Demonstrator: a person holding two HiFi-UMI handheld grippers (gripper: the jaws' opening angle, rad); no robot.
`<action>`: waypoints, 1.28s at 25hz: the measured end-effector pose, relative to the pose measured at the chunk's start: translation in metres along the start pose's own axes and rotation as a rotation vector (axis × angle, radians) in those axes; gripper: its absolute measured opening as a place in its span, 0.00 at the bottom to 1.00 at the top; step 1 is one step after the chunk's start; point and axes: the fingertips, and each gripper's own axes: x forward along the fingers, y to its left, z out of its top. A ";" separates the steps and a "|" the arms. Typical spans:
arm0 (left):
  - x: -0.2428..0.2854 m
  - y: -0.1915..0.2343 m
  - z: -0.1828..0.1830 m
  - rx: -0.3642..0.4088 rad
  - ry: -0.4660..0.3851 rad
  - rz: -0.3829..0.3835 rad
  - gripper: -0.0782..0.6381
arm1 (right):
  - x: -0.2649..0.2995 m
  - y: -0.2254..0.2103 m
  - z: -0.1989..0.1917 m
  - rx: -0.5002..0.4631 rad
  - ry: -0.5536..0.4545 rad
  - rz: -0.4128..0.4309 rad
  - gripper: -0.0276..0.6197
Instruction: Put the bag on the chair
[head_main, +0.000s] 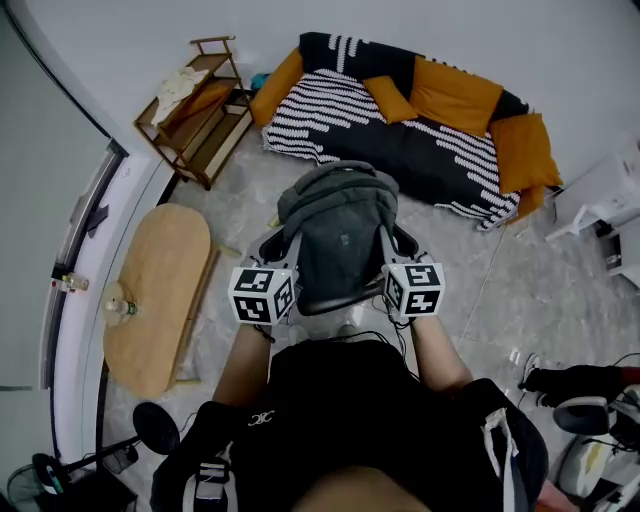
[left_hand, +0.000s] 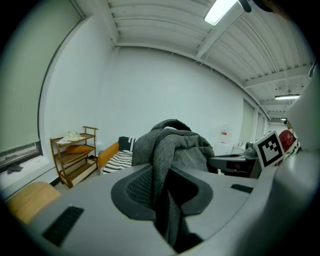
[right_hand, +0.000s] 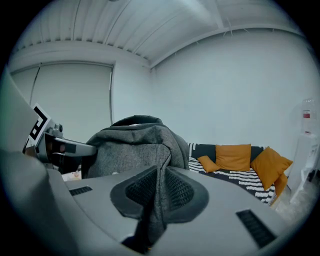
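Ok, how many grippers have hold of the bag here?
2. The left gripper is clamped on the left side of the grey bag, the right gripper on its right side; no others show.

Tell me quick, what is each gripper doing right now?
Left gripper: closed on a fold of the grey bag.
Right gripper: closed on the same bag, at its other side.
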 end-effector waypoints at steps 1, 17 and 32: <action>0.005 0.004 -0.003 0.001 0.010 -0.004 0.22 | 0.005 0.000 -0.005 0.005 0.013 0.000 0.15; 0.068 0.044 -0.097 -0.056 0.196 0.049 0.23 | 0.071 -0.019 -0.099 0.038 0.242 0.017 0.15; 0.113 0.066 -0.192 -0.069 0.439 0.099 0.23 | 0.124 -0.036 -0.193 0.011 0.464 0.049 0.15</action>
